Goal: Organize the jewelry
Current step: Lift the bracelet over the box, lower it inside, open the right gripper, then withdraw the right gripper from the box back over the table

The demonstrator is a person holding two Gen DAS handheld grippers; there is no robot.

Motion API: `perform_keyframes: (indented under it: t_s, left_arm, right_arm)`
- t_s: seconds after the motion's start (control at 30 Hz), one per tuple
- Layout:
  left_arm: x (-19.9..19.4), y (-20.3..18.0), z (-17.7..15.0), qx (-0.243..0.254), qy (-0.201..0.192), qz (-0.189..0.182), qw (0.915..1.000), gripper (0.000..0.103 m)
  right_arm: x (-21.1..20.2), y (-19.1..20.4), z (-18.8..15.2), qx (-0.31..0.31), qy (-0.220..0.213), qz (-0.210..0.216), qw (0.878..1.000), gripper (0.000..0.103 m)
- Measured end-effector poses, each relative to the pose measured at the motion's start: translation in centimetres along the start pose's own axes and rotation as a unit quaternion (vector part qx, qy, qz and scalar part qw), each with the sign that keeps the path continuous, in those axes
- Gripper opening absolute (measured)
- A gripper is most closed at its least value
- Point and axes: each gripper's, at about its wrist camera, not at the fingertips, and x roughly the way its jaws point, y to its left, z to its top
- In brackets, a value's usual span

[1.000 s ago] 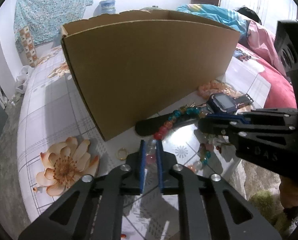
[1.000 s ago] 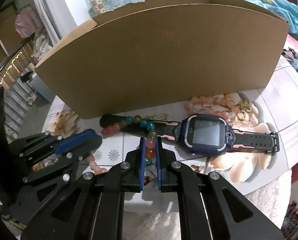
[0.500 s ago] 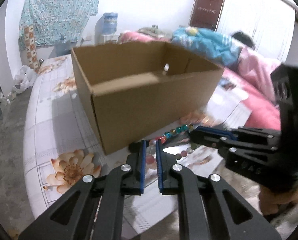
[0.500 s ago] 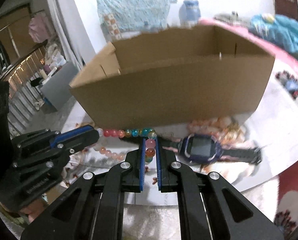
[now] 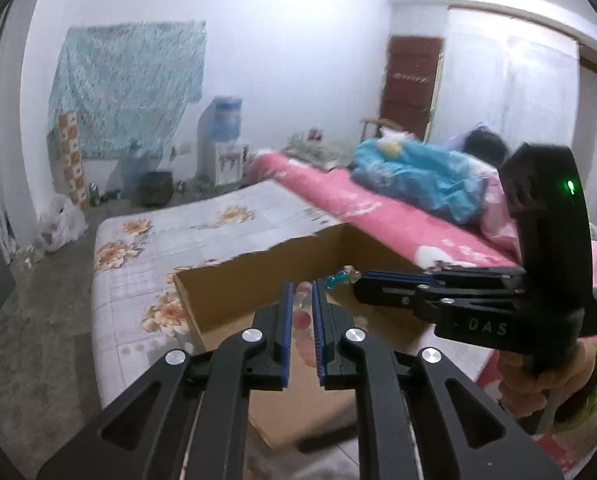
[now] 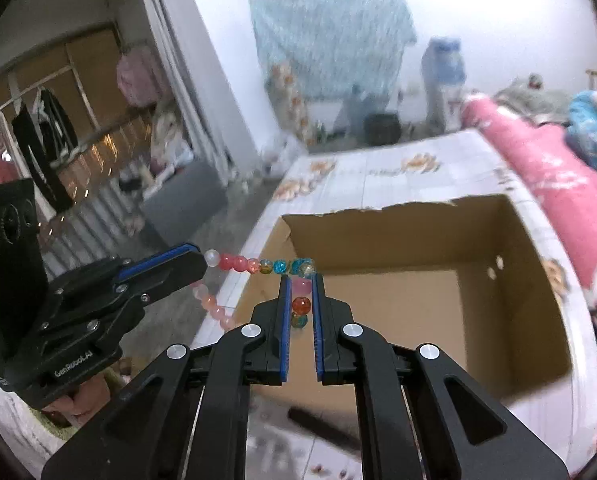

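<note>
A string of coloured beads (image 6: 266, 266) hangs stretched between my two grippers, above the near left rim of an open cardboard box (image 6: 518, 248). My right gripper (image 6: 299, 280) is shut on its pink and orange beads. My left gripper (image 6: 196, 264), at the left in the right wrist view, is shut on the string's other end, and a loop of pale pink beads sags below it. In the left wrist view my left gripper (image 5: 300, 292) pinches pale beads (image 5: 301, 320). There my right gripper (image 5: 360, 284) reaches in from the right with teal beads at its tip, over the box (image 5: 234, 284).
The box stands on a floral table cover (image 5: 138, 280). A dark watch strap (image 6: 322, 428) lies on the table below the box's front wall. A pink bed (image 5: 378, 208) with a person under a blue blanket (image 5: 418, 176) runs along the right. A hand (image 5: 538, 376) holds the right gripper.
Both grippers have risen with the bead string, from the table in front of the box to above its open top. The watch stayed on the table.
</note>
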Motion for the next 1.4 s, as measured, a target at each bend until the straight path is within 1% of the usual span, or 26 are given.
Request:
perform_keyframes:
  t_s: [0.07, 0.1, 0.17, 0.23, 0.3, 0.33, 0.4, 0.5, 0.53, 0.6, 0.63, 0.7, 0.73, 0.83, 0.93, 0.97, 1.1, 1.13, 1.17, 1.2, 1.23, 1.27, 1.3, 1.33, 1.37, 1.4]
  left_arm:
    - [2.6, 1.2, 1.1, 0.000, 0.032, 0.018, 0.9993, 0.009]
    - [4.2, 2.0, 1.5, -0.006, 0.057, 0.026, 0.9980, 0.009]
    - [6.7, 3.7, 1.8, -0.019, 0.097, 0.027, 0.9947, 0.009]
    - [9.0, 4.5, 1.7, -0.015, 0.129, 0.047, 0.9904, 0.009]
    - [11.1, 5.1, 1.5, -0.010, 0.155, 0.061, 0.9860, 0.009]
    - [11.9, 5.4, 1.4, -0.008, 0.167, 0.069, 0.9835, 0.009]
    - [13.1, 5.6, 1.0, 0.000, 0.186, 0.079, 0.9794, 0.009]
    - [14.5, 5.4, 0.4, 0.015, 0.205, 0.092, 0.9742, 0.010]
    - [15.0, 5.3, 0.2, 0.018, 0.212, 0.094, 0.9725, 0.010]
    - [15.3, 4.8, 0.2, 0.028, 0.213, 0.099, 0.9716, 0.010]
    - [15.4, 4.6, 0.1, 0.034, 0.215, 0.102, 0.9708, 0.010]
    - [15.6, 4.7, 0.1, 0.034, 0.218, 0.101, 0.9702, 0.010]
    - [15.6, 4.7, 0.1, 0.031, 0.219, 0.101, 0.9701, 0.010]
    - [14.9, 4.8, 0.3, 0.027, 0.211, 0.101, 0.9718, 0.010]
    - [13.9, 5.0, 0.8, 0.019, 0.197, 0.101, 0.9751, 0.010]
    - [13.4, 4.9, 1.0, 0.016, 0.192, 0.101, 0.9762, 0.013]
    - [9.3, 4.7, 1.6, -0.005, 0.144, 0.097, 0.9847, 0.024]
    - [7.8, 4.5, 1.6, -0.009, 0.128, 0.093, 0.9873, 0.026]
    - [6.3, 4.2, 1.5, -0.012, 0.112, 0.090, 0.9896, 0.030]
    - [5.2, 4.1, 1.5, -0.012, 0.100, 0.088, 0.9910, 0.037]
    - [3.8, 3.8, 1.4, -0.012, 0.086, 0.086, 0.9925, 0.040]
    - [2.0, 3.5, 1.1, -0.011, 0.068, 0.083, 0.9942, 0.046]
    - [0.4, 3.2, 0.7, -0.009, 0.051, 0.079, 0.9955, 0.052]
    - [-1.1, 2.8, 0.1, -0.007, 0.038, 0.073, 0.9966, 0.055]
    - [-2.1, 2.5, -0.4, -0.006, 0.031, 0.067, 0.9972, 0.060]
    - [-3.1, 2.1, -1.3, -0.004, 0.026, 0.059, 0.9979, 0.063]
  right_arm:
    - [4.0, -1.0, 2.3, 0.016, 0.060, 0.016, 0.998, 0.008]
    - [6.1, -1.6, 3.0, 0.028, 0.091, 0.020, 0.995, 0.008]
    - [9.2, -2.3, 4.0, 0.044, 0.142, 0.021, 0.989, 0.008]
    - [11.6, -3.2, 5.0, 0.049, 0.183, 0.019, 0.982, 0.008]
    - [13.8, -3.4, 5.5, 0.045, 0.206, 0.010, 0.977, 0.008]
    - [14.5, -3.4, 5.1, 0.046, 0.216, 0.011, 0.975, 0.008]
    - [15.8, -4.6, 5.4, 0.057, 0.232, 0.007, 0.971, 0.008]
    - [18.3, -5.2, 5.5, 0.052, 0.254, -0.014, 0.966, 0.008]
    - [18.8, -5.7, 5.8, 0.052, 0.262, -0.015, 0.964, 0.008]
    - [19.3, -5.9, 5.7, 0.059, 0.279, -0.011, 0.958, 0.009]
    - [19.5, -6.1, 5.6, 0.065, 0.287, -0.014, 0.956, 0.013]
    - [19.9, -6.5, 5.5, 0.065, 0.298, -0.018, 0.952, 0.014]
    - [20.0, -6.8, 5.4, 0.074, 0.298, -0.028, 0.951, 0.019]
    - [19.0, -7.1, 5.6, 0.079, 0.288, -0.030, 0.954, 0.022]
    - [16.8, -6.9, 6.4, 0.074, 0.261, -0.032, 0.962, 0.028]
    - [15.7, -6.8, 6.8, 0.070, 0.247, -0.035, 0.966, 0.029]
    - [11.0, -5.7, 7.8, 0.051, 0.188, -0.043, 0.980, 0.031]
    - [8.9, -5.1, 7.9, 0.041, 0.163, -0.045, 0.985, 0.033]
    - [6.7, -4.3, 7.9, 0.028, 0.136, -0.042, 0.989, 0.034]
    - [5.2, -3.8, 7.8, 0.020, 0.118, -0.039, 0.992, 0.038]
    - [2.2, -2.6, 7.3, 0.001, 0.083, -0.037, 0.996, 0.044]
    - [0.6, -2.1, 7.0, -0.010, 0.067, -0.037, 0.997, 0.046]
    - [-1.2, -1.4, 6.5, -0.023, 0.048, -0.037, 0.998, 0.053]
    - [-3.3, -0.5, 5.6, -0.038, 0.029, -0.037, 0.998, 0.058]
    - [-5.4, 0.2, 4.4, -0.048, 0.011, -0.035, 0.998, 0.061]
    - [-6.8, 0.7, 3.3, -0.050, 0.002, -0.030, 0.998, 0.067]
